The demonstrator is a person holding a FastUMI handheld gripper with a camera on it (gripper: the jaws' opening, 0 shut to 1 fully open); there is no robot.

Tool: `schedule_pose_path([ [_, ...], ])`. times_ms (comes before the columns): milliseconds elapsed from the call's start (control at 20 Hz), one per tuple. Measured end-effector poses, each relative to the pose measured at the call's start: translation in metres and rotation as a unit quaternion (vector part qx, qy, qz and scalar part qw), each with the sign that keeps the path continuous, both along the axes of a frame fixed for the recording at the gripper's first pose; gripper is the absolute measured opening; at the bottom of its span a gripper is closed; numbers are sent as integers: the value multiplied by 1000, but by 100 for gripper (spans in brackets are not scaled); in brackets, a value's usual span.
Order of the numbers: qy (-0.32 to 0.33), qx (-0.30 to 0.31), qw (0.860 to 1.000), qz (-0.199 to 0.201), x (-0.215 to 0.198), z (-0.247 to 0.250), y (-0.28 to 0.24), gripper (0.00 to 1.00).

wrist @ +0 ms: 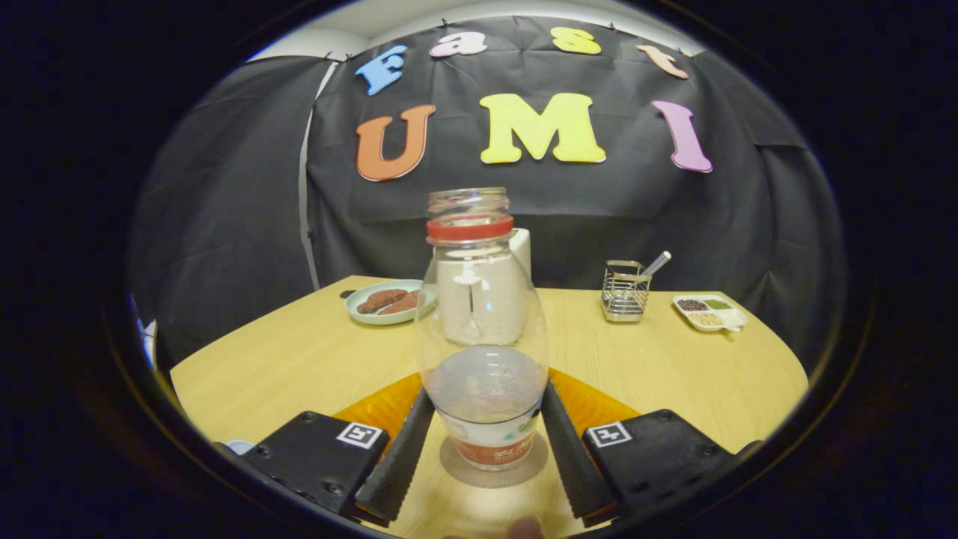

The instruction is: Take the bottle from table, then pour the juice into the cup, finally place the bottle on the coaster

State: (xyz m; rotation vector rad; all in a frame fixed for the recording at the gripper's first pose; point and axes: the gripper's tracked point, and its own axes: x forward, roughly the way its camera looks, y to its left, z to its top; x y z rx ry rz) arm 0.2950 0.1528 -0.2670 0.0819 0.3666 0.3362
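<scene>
I'm seeing the gripper (485, 438) w/ ribbed fingers (399, 457) flanking, maybe touching, a clear rounded plastic bottle (483, 337) standing on a round coaster (456, 468); grip unclear.

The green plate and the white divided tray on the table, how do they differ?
The green plate is round and holds brown pieces; the white divided tray is elongated, with small fillings in separate compartments. The plate lies beyond one finger, the tray beyond the other. Both sit flat near the table's far edge.

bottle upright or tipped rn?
Upright: the bottle stands base-down on the coaster, open neck up, between the gripper fingers touching its sides.
</scene>
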Motion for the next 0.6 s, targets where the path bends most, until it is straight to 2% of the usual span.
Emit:
schedule_pose_path([
  [200,3,4,1000,-6,-1,1,-4,97],
  [600,-37,24,999,-22,-17,56,-17,99],
])
